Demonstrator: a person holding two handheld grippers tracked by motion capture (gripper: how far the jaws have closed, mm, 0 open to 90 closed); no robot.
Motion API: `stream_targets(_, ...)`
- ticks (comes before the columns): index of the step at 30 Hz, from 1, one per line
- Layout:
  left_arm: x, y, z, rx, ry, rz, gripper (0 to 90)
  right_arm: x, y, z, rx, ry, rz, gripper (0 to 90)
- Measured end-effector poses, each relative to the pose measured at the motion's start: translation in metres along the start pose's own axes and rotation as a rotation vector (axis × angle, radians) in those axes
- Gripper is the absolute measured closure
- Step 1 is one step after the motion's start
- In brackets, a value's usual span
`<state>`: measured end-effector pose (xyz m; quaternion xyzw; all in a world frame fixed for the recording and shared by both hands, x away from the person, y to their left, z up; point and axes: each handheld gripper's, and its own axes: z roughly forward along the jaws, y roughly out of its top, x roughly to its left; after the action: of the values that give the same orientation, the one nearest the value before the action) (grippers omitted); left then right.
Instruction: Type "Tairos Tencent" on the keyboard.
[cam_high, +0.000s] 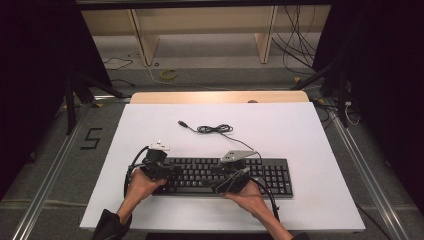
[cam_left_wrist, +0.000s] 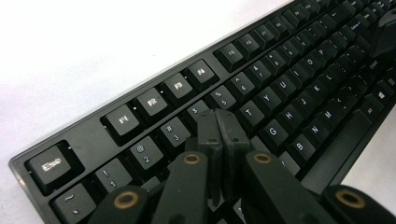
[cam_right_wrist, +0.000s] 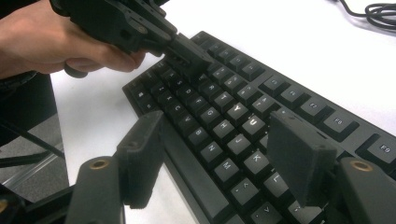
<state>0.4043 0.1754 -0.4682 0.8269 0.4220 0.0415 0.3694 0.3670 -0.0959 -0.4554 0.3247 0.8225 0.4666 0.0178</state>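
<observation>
A black keyboard (cam_high: 270, 175) lies across the near half of the white table top (cam_high: 300, 130). My left gripper (cam_high: 172, 172) is over its left end, jaws pressed together with nothing between them. In the left gripper view the joined tips of the left gripper (cam_left_wrist: 218, 116) rest at the number row of the keyboard (cam_left_wrist: 289, 88), near the 4 and 5 keys. My right gripper (cam_high: 219, 184) hovers over the keyboard's middle and points left. Its jaws stand wide apart in the right gripper view (cam_right_wrist: 217, 130), above the letter keys of the keyboard (cam_right_wrist: 299, 102), with the left gripper (cam_right_wrist: 187, 51) beyond.
The keyboard's cable (cam_high: 215, 129) lies coiled behind it, its USB plug (cam_high: 182, 123) loose on the table. The cable (cam_right_wrist: 378, 11) also shows at the top right of the right gripper view. A wooden board (cam_high: 220, 96) borders the far edge. Metal rails (cam_high: 367, 175) run along both sides.
</observation>
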Motion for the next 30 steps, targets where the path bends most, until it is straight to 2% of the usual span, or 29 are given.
stream_targets(6,0.001,-0.001,0.005,0.018,0.010,0.003,88.9,0.000,0.000,0.000,0.000,0.000,-0.002,37.4)
stream_targets(16,0.000,-0.002,0.004,0.013,0.011,0.008,88.9,0.000,0.000,-0.001,-0.002,-0.006,-0.005,37.5)
stream_targets(19,0.001,-0.001,-0.001,-0.005,0.001,-0.008,85.6,0.000,0.000,-0.001,-0.004,-0.007,-0.005,37.5)
stream_targets(24,0.001,-0.001,-0.011,-0.046,-0.042,-0.029,80.9,0.000,0.000,-0.001,-0.008,-0.011,-0.003,37.6)
stream_targets(30,-0.002,-0.001,-0.018,-0.079,-0.081,-0.036,72.3,0.001,0.001,0.000,-0.006,-0.021,-0.005,39.9)
